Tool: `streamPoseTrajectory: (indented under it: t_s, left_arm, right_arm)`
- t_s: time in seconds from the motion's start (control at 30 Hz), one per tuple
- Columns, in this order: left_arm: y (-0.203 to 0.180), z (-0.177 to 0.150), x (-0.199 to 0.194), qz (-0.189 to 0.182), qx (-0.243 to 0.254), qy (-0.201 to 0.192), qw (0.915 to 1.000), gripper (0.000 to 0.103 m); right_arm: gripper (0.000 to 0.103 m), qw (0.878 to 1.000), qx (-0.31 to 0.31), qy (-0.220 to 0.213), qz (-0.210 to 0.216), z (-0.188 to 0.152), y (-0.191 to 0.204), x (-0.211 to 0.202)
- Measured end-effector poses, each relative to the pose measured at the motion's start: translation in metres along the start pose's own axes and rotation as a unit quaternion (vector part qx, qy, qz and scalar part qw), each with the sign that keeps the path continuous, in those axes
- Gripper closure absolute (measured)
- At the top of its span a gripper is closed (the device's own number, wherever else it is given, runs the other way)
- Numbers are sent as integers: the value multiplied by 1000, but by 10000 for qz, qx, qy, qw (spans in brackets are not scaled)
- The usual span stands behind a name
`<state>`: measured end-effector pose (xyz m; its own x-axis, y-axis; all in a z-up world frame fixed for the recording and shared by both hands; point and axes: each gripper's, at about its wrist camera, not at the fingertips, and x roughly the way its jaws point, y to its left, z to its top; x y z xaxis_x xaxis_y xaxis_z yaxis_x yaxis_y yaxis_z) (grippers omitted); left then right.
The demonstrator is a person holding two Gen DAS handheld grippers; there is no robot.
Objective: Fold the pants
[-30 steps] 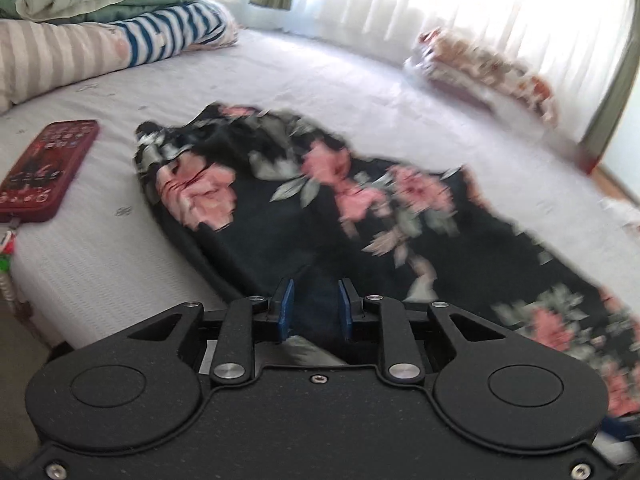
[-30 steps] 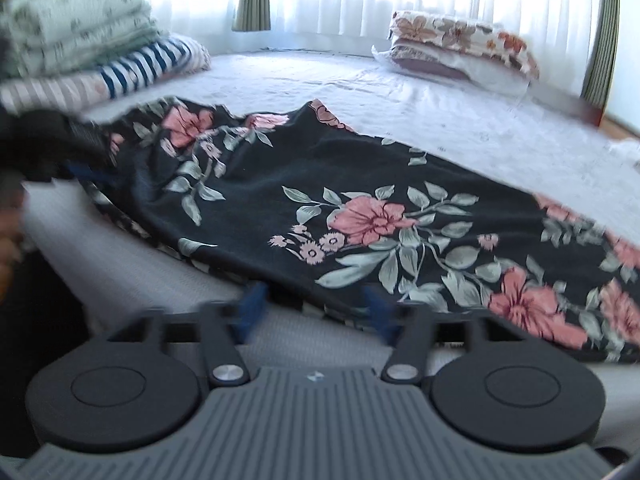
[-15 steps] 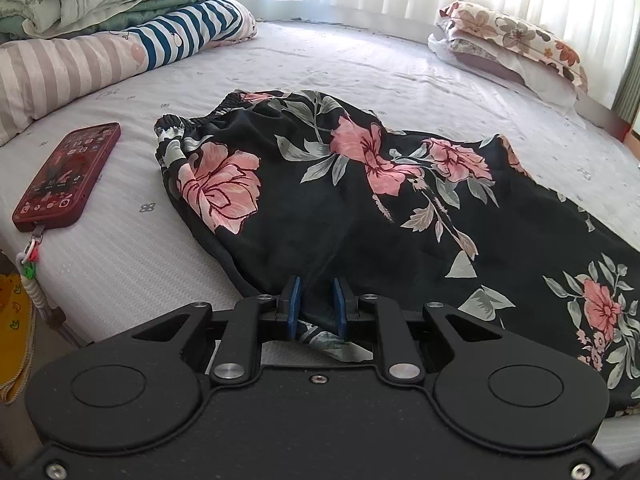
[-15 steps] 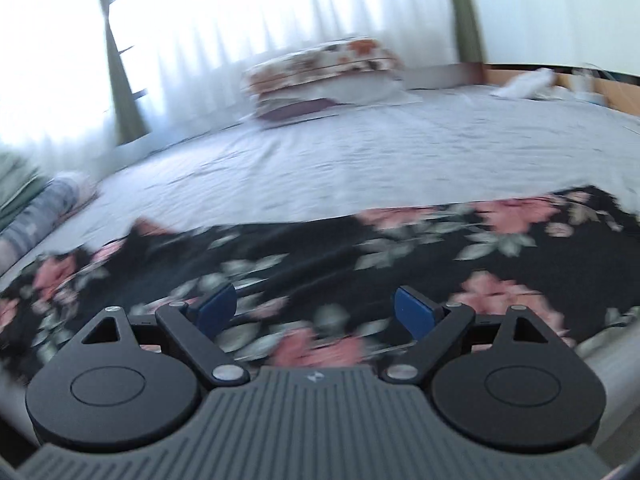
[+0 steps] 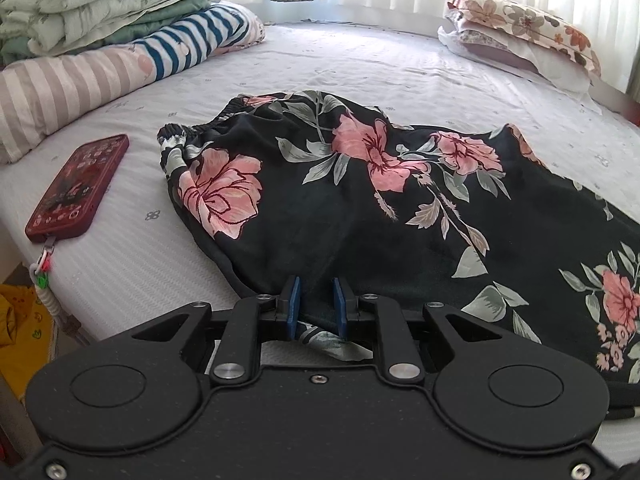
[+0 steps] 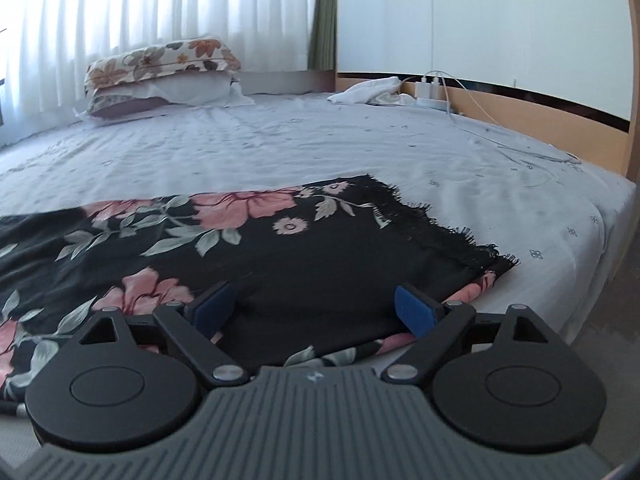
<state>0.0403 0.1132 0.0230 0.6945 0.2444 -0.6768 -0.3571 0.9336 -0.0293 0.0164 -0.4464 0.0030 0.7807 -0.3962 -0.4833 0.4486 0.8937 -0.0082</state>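
Observation:
Black pants [image 5: 360, 208] with pink flowers lie spread on the white bed [image 5: 360, 64], elastic waistband [image 5: 208, 126] at the left. My left gripper [image 5: 317, 306] is at the near edge of the pants, below the waist. Its blue pads are close together with a fold of the black fabric pinched between them. In the right wrist view the leg end of the pants [image 6: 320, 264] shows its frayed lace hem [image 6: 440, 224]. My right gripper [image 6: 316, 308] hovers low over that end near the bed's front edge, jaws wide open, nothing pinched between the pads.
A red phone [image 5: 78, 188] with a strap lies left of the waistband at the bed edge. Folded quilts and striped bedding [image 5: 100, 20] are stacked at the far left. Floral pillows [image 6: 160, 72] sit by the curtains. A white cloth [image 6: 372, 92], chargers and cables lie by the wooden headboard [image 6: 540, 124].
My right gripper has swung rightward along the pants to the lace hem end and its jaws have widened. The left gripper stays pinched on the fabric at the near edge.

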Motion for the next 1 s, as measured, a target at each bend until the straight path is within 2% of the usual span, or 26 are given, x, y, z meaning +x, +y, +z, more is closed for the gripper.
streamPoseTrajectory:
  t_s: [0.47, 0.53, 0.63, 0.7, 0.77, 0.83, 1.0]
  left_arm:
    - [-8, 2, 2, 231, 1, 55, 9997, 85]
    - [-9, 3, 0, 272, -20, 13, 9996, 85]
    - [-15, 4, -15, 321, 10, -297, 9990, 85]
    - [-27, 4, -29, 215, 272, -584, 9977, 84]
    - [-46, 4, -44, 57, 630, -834, 9945, 79]
    - [-68, 1, -56, -252, 889, -908, 9916, 73]
    - [-139, -19, -76, -1197, 1412, -921, 9784, 73]
  right_arm:
    - [10, 9991, 173, -125, -374, 5, -25, 13]
    - [10, 9982, 292, -277, -439, 5, -27, 8]
    - [9, 9948, 541, -785, -362, 6, -32, -9]
    - [9, 9926, 665, -888, -490, 7, -36, -16]
    - [9, 9918, 883, -746, -548, 6, -43, -15]
    - [9, 9907, 1084, -575, -595, 4, -49, -11]
    - [9, 9892, 1177, -518, -699, 1, -51, -12]
